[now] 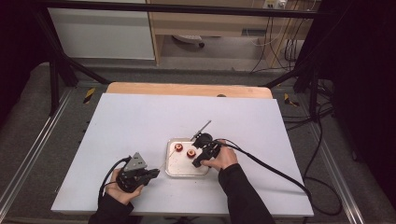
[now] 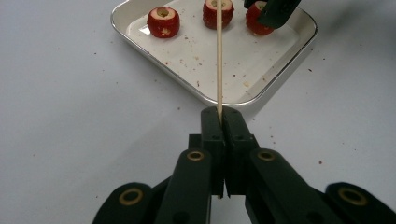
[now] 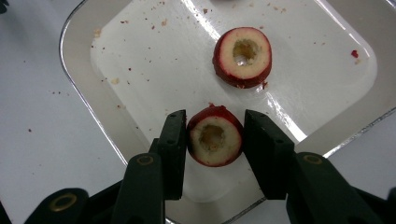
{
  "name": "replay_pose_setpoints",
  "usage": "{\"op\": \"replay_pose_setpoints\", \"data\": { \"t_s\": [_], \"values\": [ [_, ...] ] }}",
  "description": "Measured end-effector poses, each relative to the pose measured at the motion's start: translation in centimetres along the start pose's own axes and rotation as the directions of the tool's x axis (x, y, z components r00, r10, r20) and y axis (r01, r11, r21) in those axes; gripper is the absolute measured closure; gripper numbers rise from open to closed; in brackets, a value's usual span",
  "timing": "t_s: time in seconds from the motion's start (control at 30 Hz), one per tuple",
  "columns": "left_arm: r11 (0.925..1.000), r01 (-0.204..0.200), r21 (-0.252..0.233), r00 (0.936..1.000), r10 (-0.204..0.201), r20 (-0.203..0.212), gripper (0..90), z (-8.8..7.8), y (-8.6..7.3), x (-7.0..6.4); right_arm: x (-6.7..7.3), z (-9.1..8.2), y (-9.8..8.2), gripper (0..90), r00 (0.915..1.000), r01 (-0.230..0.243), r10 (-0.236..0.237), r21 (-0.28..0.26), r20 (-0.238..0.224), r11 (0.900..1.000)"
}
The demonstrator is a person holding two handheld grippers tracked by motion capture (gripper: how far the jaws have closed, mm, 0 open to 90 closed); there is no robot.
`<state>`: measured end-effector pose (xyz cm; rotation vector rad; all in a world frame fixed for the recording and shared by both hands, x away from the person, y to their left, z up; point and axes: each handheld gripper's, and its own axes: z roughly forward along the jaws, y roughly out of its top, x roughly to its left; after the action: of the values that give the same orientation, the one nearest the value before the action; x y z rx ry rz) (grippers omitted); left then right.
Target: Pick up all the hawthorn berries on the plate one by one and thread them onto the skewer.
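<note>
A shallow metal tray (image 1: 180,167) sits on the white table, and three cored red fruits lie in it. My left gripper (image 2: 221,114) is shut on the near end of a thin wooden skewer (image 2: 218,56) that points over the tray toward the middle fruit (image 2: 210,14); another fruit (image 2: 163,21) lies to its left. My right gripper (image 3: 215,116) reaches into the tray from above with its jaws closed on the sides of one fruit (image 3: 215,142), hole facing up. A second fruit (image 3: 243,56) lies just beyond it. In the high view the left gripper (image 1: 156,172) rests left of the tray.
Red crumbs dot the tray floor (image 3: 154,70) and the table around it. A black cable (image 1: 271,168) trails from the right gripper across the table's right side. The wooden table edge (image 1: 187,88) runs along the back, with a metal frame around it.
</note>
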<state>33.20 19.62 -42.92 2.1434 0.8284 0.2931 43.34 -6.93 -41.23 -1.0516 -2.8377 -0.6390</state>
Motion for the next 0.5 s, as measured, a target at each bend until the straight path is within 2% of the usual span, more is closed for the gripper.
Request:
{"op": "replay_pose_setpoints", "data": {
  "t_s": [0.07, 0.1, 0.13, 0.23, 0.3, 0.43, 0.5],
  "values": [
    [1.0000, -0.001, -0.003, 1.0000, 0.001, -0.001, 88.4, 0.0, 0.0, 0.0, 0.0, -0.2, 0.0, 60.8, 1.0000, -0.003, 0.003, -0.008, 0.000, 1.000],
    [1.0000, -0.002, -0.004, 1.0000, 0.002, -0.002, 88.4, 0.0, 0.0, -0.1, 0.0, -0.7, -0.1, 60.9, 0.9998, -0.018, 0.017, -0.036, -0.007, 0.999],
    [1.0000, -0.001, -0.005, 1.0000, 0.001, -0.002, 88.4, -0.1, 0.0, -0.1, 0.0, -0.7, -0.1, 60.9, 0.9998, -0.018, 0.017, -0.036, -0.007, 0.999],
    [1.0000, 0.001, -0.007, 1.0000, -0.001, -0.006, 88.4, -0.1, 0.0, -0.1, 0.0, -1.7, -0.2, 60.9, 0.9991, -0.039, 0.038, -0.080, -0.016, 0.996],
    [0.9999, 0.001, -0.011, 1.0000, -0.002, -0.009, 88.4, -0.1, 0.0, -0.1, 0.0, -2.3, -0.2, 60.9, 0.9977, -0.067, 0.065, -0.115, -0.021, 0.991],
    [0.9998, 0.001, -0.020, 0.9999, -0.002, -0.012, 88.4, -0.1, 0.0, -0.2, 0.1, -3.4, -0.4, 61.0, 0.9956, -0.092, 0.087, -0.182, -0.033, 0.979],
    [0.9998, 0.003, -0.020, 0.9999, -0.003, -0.013, 88.4, -0.1, 0.0, -0.3, 0.2, -3.8, -0.5, 61.0, 0.9931, -0.114, 0.106, -0.222, -0.050, 0.968]
  ]
}}
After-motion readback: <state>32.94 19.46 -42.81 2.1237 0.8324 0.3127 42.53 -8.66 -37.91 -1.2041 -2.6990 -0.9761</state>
